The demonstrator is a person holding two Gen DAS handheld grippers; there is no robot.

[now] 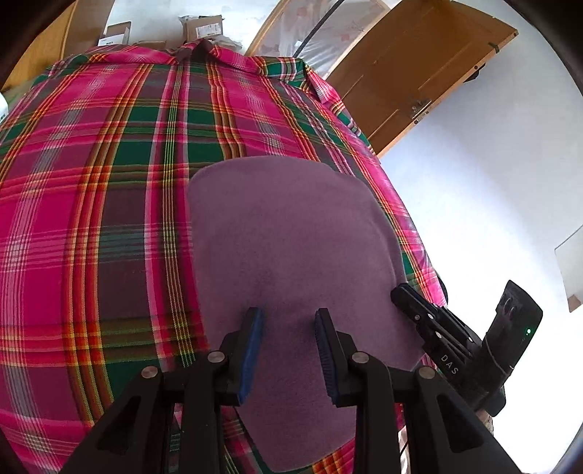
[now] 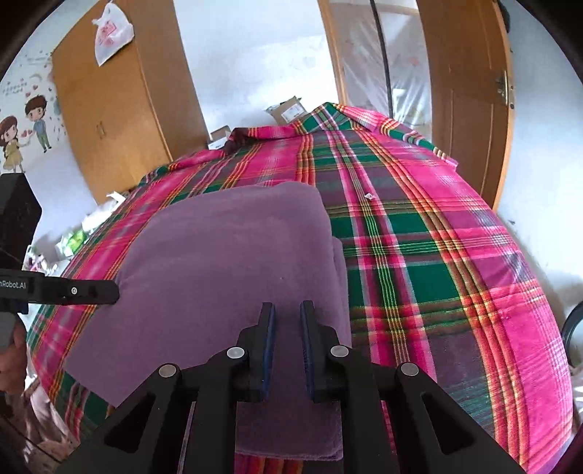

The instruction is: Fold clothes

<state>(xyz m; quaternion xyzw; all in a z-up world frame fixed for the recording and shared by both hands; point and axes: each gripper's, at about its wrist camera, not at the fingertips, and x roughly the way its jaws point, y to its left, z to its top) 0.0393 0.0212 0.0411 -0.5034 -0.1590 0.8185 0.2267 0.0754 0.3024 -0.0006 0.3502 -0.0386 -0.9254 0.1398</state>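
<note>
Grippers (image 1: 289,321) over plaid bedspread (image 1: 91,182), wooden wardrobe (image 2: 120,109) behind

We read "DAS" in white letters on the black body of the right gripper (image 1: 411,302), and "nRobot.AI", cut off at the frame edge, on the left gripper (image 2: 109,290); labels on the cardboard boxes (image 1: 202,27) stay too small to read

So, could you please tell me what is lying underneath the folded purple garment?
The purple garment lies on a pink, green and red plaid cloth that spreads out around it. Whatever the plaid cloth rests on is covered and cannot be seen.
</note>
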